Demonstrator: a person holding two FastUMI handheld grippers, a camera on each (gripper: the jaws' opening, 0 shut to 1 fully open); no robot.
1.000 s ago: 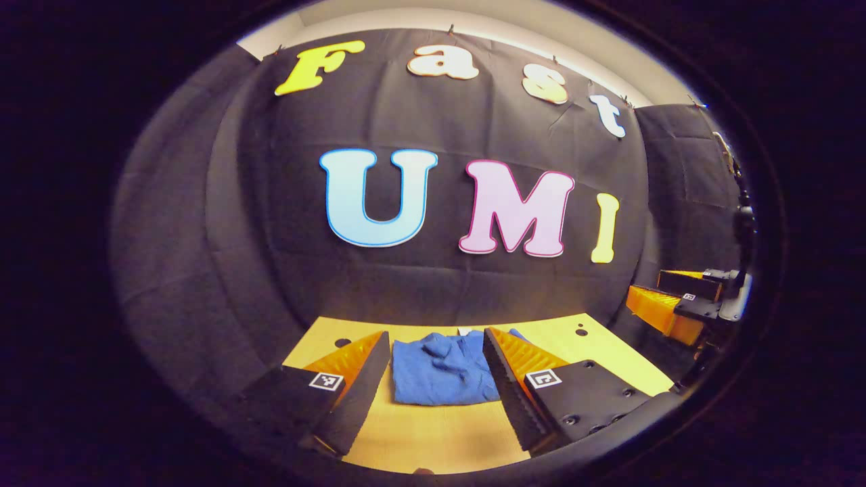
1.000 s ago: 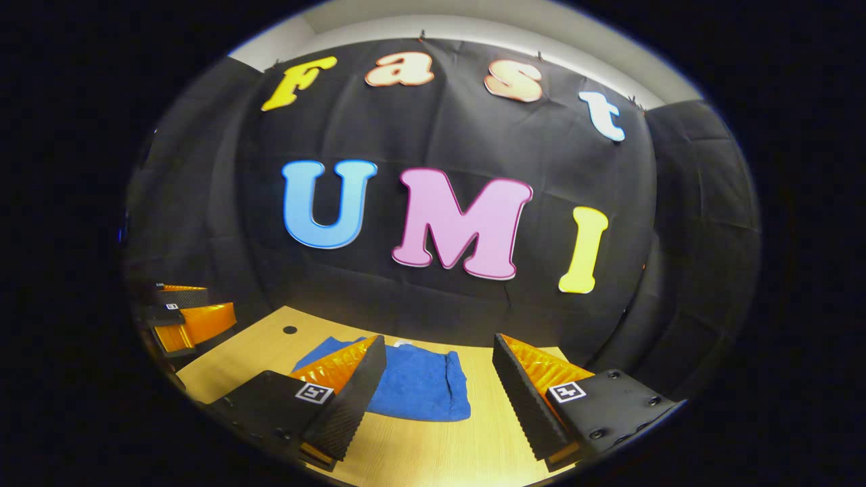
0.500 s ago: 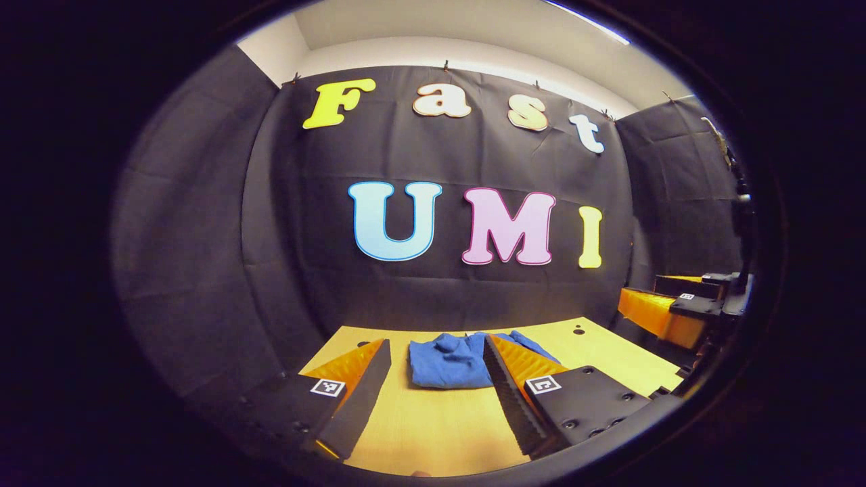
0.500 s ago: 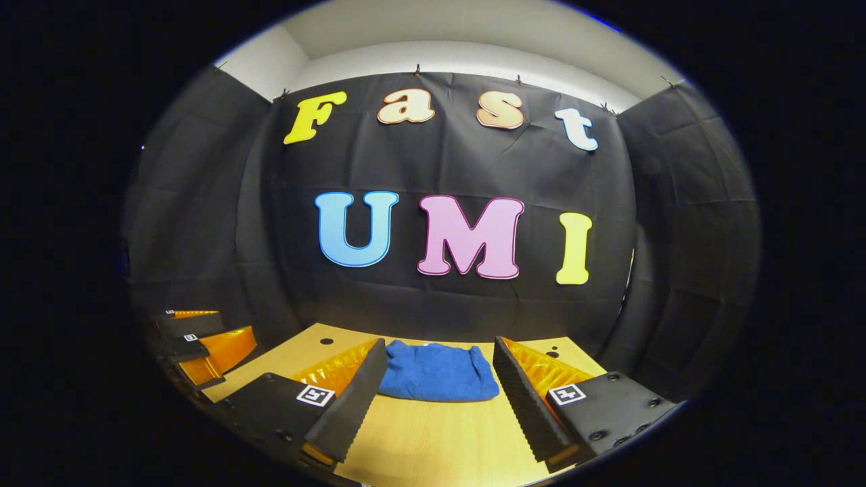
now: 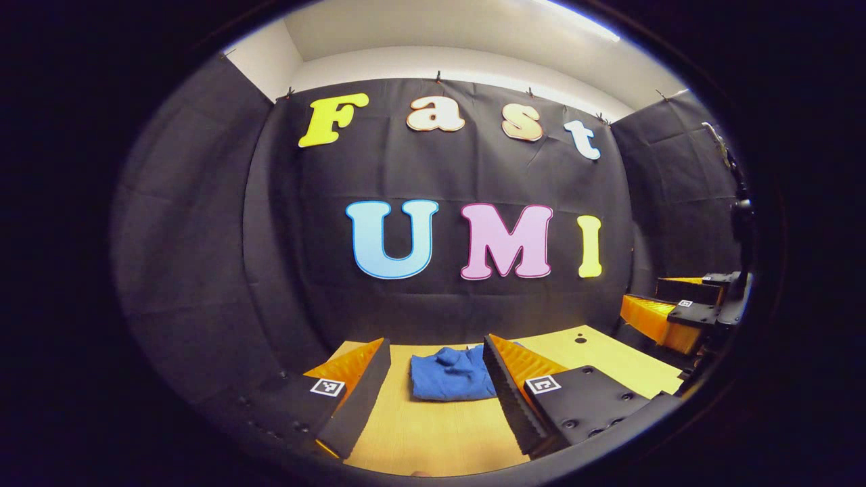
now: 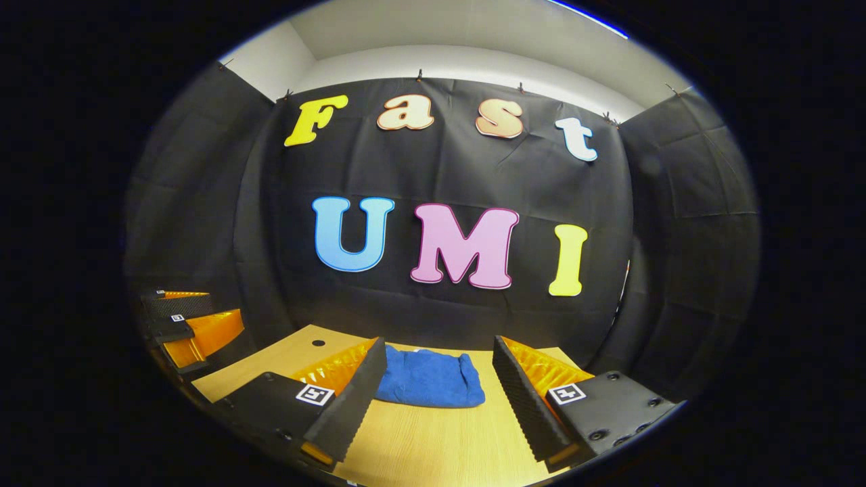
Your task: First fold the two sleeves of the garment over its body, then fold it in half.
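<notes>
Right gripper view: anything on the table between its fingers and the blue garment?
Nothing: bare table runs from the right gripper to the folded blue garment.

Left gripper (image 5: 436, 399) is held above the near edge of the table (image 5: 433, 433), jaws wide apart with nothing between them, fingers aimed level toward the far side of the table. Right gripper (image 6: 433, 399) is in the same pose over the table's near edge, jaws spread and empty. In each view the other gripper is at the side, clear of the table and off its edge, right one (image 5: 676, 314) and left one (image 6: 186, 325).
</notes>
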